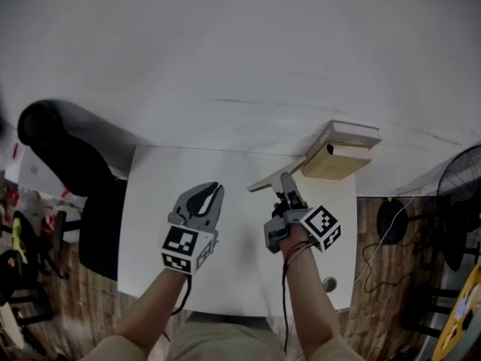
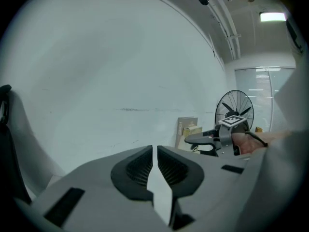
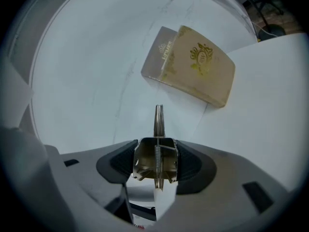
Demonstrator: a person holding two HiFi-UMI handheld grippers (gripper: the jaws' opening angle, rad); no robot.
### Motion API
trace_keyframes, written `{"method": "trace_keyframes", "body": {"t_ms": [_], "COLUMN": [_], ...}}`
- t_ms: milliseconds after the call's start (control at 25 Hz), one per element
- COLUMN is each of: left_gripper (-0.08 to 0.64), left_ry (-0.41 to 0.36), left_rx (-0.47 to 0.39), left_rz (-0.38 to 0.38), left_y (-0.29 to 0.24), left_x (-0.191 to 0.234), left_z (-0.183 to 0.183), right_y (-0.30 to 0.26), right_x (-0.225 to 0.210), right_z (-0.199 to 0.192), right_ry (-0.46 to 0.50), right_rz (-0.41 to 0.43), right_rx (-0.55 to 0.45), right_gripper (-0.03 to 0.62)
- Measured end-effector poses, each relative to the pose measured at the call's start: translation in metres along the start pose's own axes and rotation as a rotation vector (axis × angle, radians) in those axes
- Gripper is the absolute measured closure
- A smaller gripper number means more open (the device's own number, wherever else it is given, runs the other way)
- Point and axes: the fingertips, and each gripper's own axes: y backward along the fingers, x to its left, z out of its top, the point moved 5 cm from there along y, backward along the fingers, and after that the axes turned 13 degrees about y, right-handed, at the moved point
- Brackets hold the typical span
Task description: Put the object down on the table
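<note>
Right gripper (image 3: 155,167) clamps a shiny metal spring clip (image 3: 158,121); left gripper (image 2: 155,167) clenched, empty.

So what we've got here is a shiny metal clip (image 3: 157,151), bare steel, with a little coil spring running down the middle of its boxy back end. We're seeing it edge-on, so the front is just a thin narrow tip pointing straight ahead. It's pinched between the pads of the right tool (image 3: 156,166), above the white table (image 3: 270,110), not lying on it.
</note>
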Motion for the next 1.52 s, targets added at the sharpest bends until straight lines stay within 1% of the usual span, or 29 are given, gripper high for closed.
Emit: {"method": "trace_keyframes", "body": {"t_ms": [280, 480, 600, 840, 920, 1000, 1080, 1160, 1240, 1280, 1320, 1440, 1520], "left_gripper": [0.515, 0.515, 0.515, 0.515, 0.515, 0.515, 0.515, 0.515, 0.515, 0.515, 0.515, 0.515, 0.515], "left_ry": [0.042, 0.058, 0.070, 0.104, 0.115, 0.117, 0.120, 0.125, 0.129, 0.131, 0.134, 0.138, 0.136], "left_rx": [0.051, 0.088, 0.107, 0.141, 0.151, 0.160, 0.163, 0.165, 0.165, 0.165, 0.165, 0.173, 0.185], "left_rz": [0.018, 0.014, 0.015, 0.019, 0.022, 0.025, 0.026, 0.027, 0.026, 0.024, 0.022, 0.012, 0.007], "left_y": [-0.024, -0.036, -0.040, -0.042, -0.041, -0.041, -0.040, -0.040, -0.040, -0.039, -0.038, -0.037, -0.036], "left_x": [0.025, 0.039, 0.047, 0.060, 0.064, 0.069, 0.075, 0.078, 0.080, 0.081, 0.081, 0.079, 0.077], "left_z": [-0.020, -0.039, -0.049, -0.063, -0.067, -0.069, -0.069, -0.068, -0.068, -0.068, -0.068, -0.069, -0.071], "right_y": [-0.037, -0.058, -0.066, -0.075, -0.077, -0.080, -0.082, -0.085, -0.086, -0.085, -0.084, -0.082, -0.081], "right_x": [-0.044, -0.072, -0.083, -0.104, -0.109, -0.108, -0.105, -0.101, -0.099, -0.098, -0.098, -0.097, -0.096], "right_z": [-0.032, -0.056, -0.067, -0.088, -0.093, -0.093, -0.092, -0.091, -0.090, -0.091, -0.091, -0.092, -0.093], "right_ry": [-0.061, -0.053, -0.053, -0.115, -0.127, -0.117, -0.065, 0.037, 0.157, 0.201, 0.231, 0.299, 0.373], "right_rz": [-0.076, -0.135, -0.164, -0.253, -0.265, -0.264, -0.270, -0.292, -0.323, -0.337, -0.348, -0.370, -0.385], "right_rx": [0.069, 0.137, 0.166, 0.222, 0.229, 0.236, 0.253, 0.281, 0.313, 0.325, 0.335, 0.365, 0.388], "right_gripper": [0.351, 0.351, 0.350, 0.350, 0.347, 0.347, 0.339, 0.337, 0.302, 0.284, 0.273, 0.268, 0.259]}}
